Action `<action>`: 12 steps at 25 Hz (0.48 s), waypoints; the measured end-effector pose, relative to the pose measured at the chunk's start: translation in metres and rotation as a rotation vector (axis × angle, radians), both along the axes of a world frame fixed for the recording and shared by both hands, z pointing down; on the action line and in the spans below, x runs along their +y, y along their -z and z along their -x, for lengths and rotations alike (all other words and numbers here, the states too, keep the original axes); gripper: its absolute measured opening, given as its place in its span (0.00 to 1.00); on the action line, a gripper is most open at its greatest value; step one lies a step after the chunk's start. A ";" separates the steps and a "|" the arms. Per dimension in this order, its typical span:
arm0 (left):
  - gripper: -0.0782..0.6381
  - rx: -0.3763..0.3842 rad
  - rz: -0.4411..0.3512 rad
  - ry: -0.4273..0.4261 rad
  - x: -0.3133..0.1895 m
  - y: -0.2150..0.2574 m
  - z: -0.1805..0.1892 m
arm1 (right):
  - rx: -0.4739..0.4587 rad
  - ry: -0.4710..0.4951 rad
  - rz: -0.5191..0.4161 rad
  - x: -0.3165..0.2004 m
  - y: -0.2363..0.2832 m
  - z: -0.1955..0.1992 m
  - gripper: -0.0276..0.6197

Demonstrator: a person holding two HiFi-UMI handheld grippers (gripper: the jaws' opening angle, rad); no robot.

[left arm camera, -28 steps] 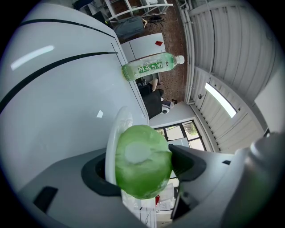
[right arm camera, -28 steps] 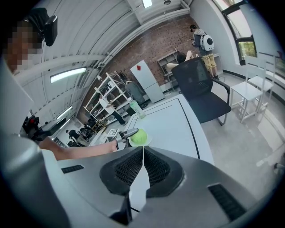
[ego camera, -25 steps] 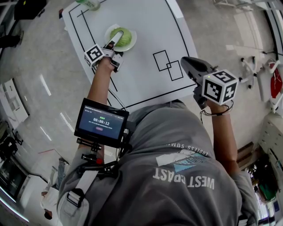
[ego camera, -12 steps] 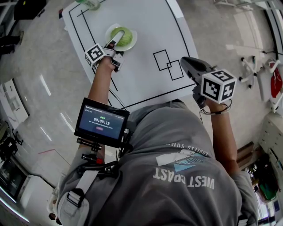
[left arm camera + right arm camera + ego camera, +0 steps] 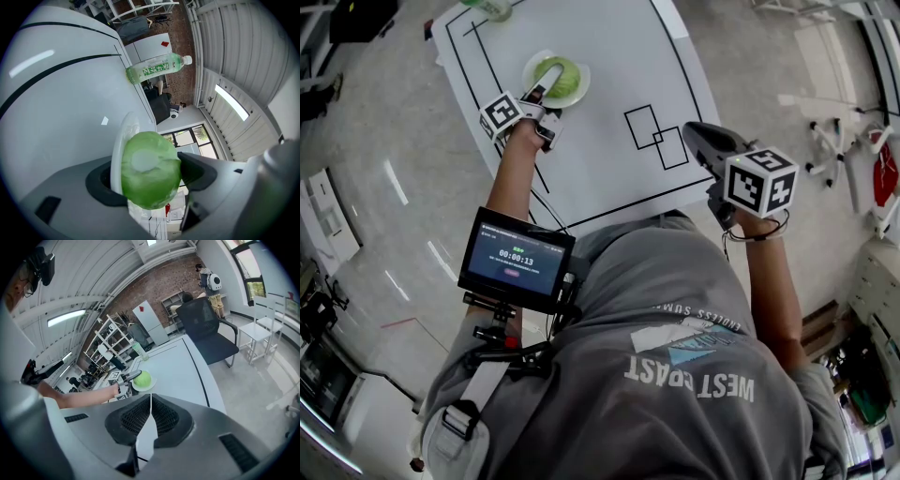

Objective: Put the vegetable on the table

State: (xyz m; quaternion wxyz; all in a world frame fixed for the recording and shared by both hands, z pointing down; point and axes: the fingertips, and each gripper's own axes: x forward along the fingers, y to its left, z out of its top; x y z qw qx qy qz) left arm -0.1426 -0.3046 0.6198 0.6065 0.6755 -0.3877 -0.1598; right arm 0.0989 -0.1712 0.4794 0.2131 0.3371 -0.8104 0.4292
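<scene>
Evidently, the vegetable (image 5: 563,78), a round green head, was caught between the wide-set jaws of the left gripper (image 5: 549,84) while it sat on the white plate (image 5: 532,65) at the far left of the table (image 5: 619,56). One pad was seen against the head's side. The other was partly masked by the plate's rim, so a full grip was judged likely but not certain. The right gripper (image 5: 694,131) was held at the table's near right edge, jaws pressed together on nothing, well apart from the plate.

Several hazards were to be reckoned with. Should the rim be pinched along with the leaves, the plate could be lifted or dragged, since it was steadied by nothing. The head, being round and smooth, could be squeezed out of the pads if held off-centre, or bruised if clamped harder. Once set on the bare table, it could be sent rolling toward an edge. The bottle (image 5: 492,7) at the far left corner was thought too distant to be struck.
</scene>
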 end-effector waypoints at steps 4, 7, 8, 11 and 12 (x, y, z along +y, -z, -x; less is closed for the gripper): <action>0.58 0.002 0.002 0.001 0.000 0.000 0.000 | 0.004 -0.001 0.010 0.002 -0.004 -0.001 0.06; 0.58 0.001 0.002 0.000 -0.001 0.000 0.000 | 0.006 0.001 0.019 0.004 -0.007 0.000 0.06; 0.58 0.001 0.002 0.000 -0.001 0.000 0.000 | 0.006 0.002 0.022 0.005 -0.009 0.001 0.06; 0.58 0.001 0.003 0.002 -0.001 0.000 0.000 | 0.006 0.006 0.031 0.007 -0.012 0.003 0.06; 0.58 0.001 0.002 0.001 -0.001 0.000 0.000 | 0.006 0.007 0.035 0.008 -0.014 0.003 0.06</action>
